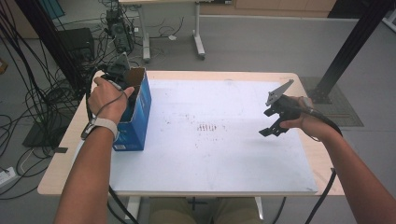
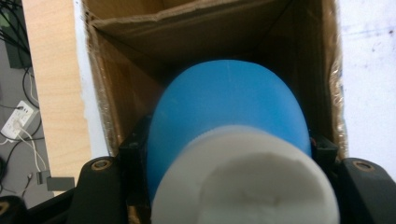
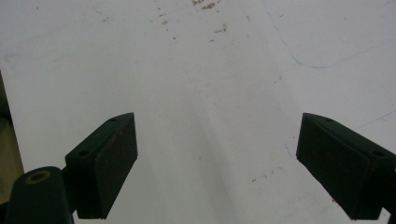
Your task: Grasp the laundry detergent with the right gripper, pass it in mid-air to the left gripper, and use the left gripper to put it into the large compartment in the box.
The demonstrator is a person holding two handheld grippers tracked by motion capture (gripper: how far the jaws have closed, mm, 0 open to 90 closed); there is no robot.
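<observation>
A blue box [image 1: 138, 112] of brown cardboard stands open-topped at the left of the white mat [image 1: 219, 158]. My left gripper [image 1: 119, 74] points down into it. In the left gripper view the gripper [image 2: 229, 151] is shut on a blue rounded bottle [image 2: 229, 105] with a white cap [image 2: 247, 186]. The bottle's body hangs inside the box's brown walls [image 2: 187, 28], with the cap toward the camera. My right gripper [image 1: 272, 129] hovers above the mat's right side. Its jaws [image 3: 217, 163] stand wide open with nothing between them.
The mat covers most of a light wooden table [image 1: 63, 158] and carries brown specks [image 1: 208, 127] near its middle. Black cables [image 1: 28, 107] hang off the table's left side. A black frame post [image 1: 348, 46] rises at the far right.
</observation>
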